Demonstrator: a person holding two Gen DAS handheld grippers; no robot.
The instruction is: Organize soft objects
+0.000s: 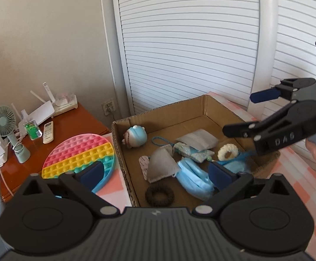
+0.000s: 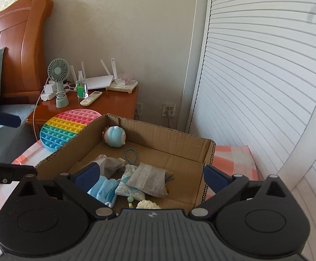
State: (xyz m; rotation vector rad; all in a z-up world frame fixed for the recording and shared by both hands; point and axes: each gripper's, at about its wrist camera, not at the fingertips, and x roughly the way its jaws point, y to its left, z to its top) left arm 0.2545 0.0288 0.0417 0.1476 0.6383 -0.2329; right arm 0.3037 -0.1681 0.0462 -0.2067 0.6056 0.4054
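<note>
Open cardboard box (image 1: pixel 203 106) on a pink-and-white checked worktop (image 1: pixel 297 187), in front of white louvred doors (image 1: pixel 190 43). Round rainbow pop-it mat (image 1: pixel 79 158) flat just beside the box's left wall, partly hidden by the left claw's finger in the left wrist view. Left claw (image 1: pixel 155 174) hovering over the near edge of the box, blue pads wide apart, holding nothing. Right claw (image 2: pixel 150 176) likewise spread wide above the box's near side, empty; seen from the left wrist view at the right edge, over the box's right corner. Inside the box, well mixed: blue face masks (image 1: pixel 196 179) near the front, grey pouch (image 1: pixel 161 165) touching them, grey lace-trimmed sachet (image 2: pixel 148 179) overlapping a patterned blue sachet (image 2: pixel 126 181), blue-and-white plush toy (image 1: pixel 136 136) in the far left corner, cream scrunchie (image 1: pixel 227 151), dark brown scrunchie (image 1: pixel 159 194), blue cord loop (image 2: pixel 131 154). Mint desk fan (image 2: pixel 58 74), white router (image 2: pixel 98 80) and remote (image 2: pixel 91 98) on the wooden nightstand (image 2: pixel 114 106) behind
</note>
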